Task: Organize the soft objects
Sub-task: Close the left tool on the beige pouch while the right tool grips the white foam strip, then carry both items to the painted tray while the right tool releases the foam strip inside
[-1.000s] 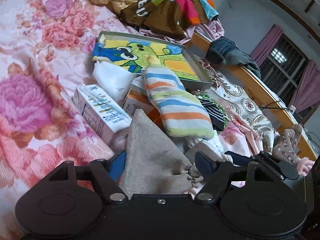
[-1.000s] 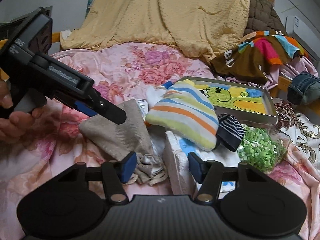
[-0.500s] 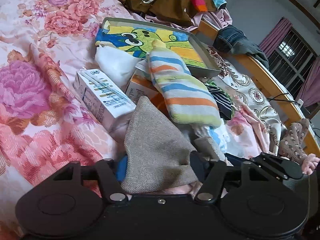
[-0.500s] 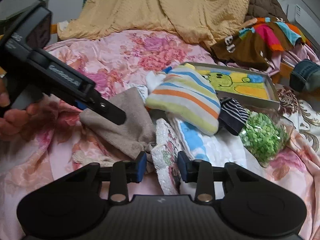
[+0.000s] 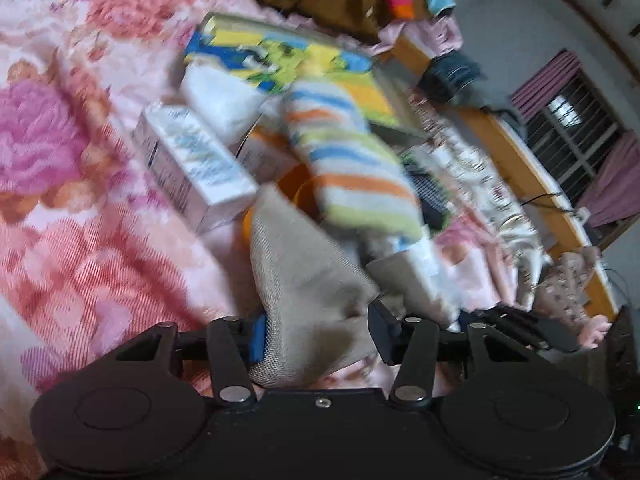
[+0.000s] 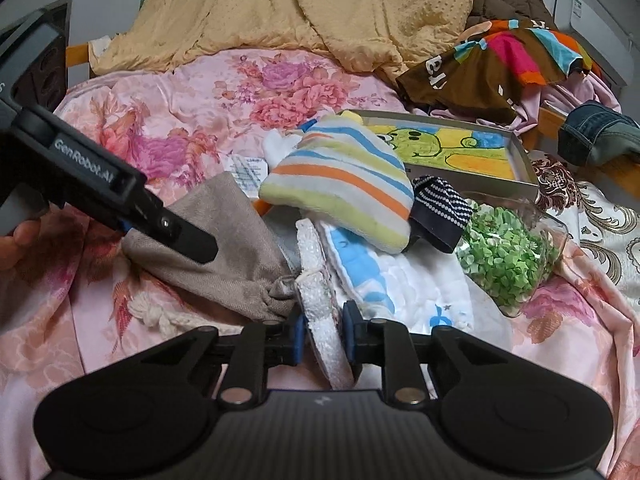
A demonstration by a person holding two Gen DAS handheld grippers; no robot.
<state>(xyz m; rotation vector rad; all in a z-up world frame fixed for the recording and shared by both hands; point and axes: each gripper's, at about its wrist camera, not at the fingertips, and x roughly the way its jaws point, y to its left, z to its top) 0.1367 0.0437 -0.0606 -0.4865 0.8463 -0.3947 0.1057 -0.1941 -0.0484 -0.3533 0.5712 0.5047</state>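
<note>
A beige drawstring pouch (image 5: 304, 280) lies on the flowered bedspread, and its gathered end sits between the fingers of my left gripper (image 5: 318, 334). The jaws are closing and both pads press its sides. The right wrist view shows the left gripper (image 6: 192, 244) reaching over the pouch (image 6: 224, 240) from the left. My right gripper (image 6: 323, 338) is closing on the raised, rough edge of a white and blue cloth (image 6: 400, 280), which its pads pinch. A striped plush (image 6: 340, 188) rests on that cloth.
Around the pile lie a dark dotted sock (image 6: 440, 208), a clear bag of green bits (image 6: 508, 252), a shallow box with a cartoon picture (image 6: 460, 152) and a white carton (image 5: 192, 164). A yellow blanket (image 6: 300, 12) and clothes (image 6: 492, 64) are heaped behind. A hand (image 6: 16, 240) holds the left gripper.
Both grippers' jaws have narrowed. The right one went from open to pinching the white cloth's edge, which now stands up. The left one has drawn in around the pouch.
</note>
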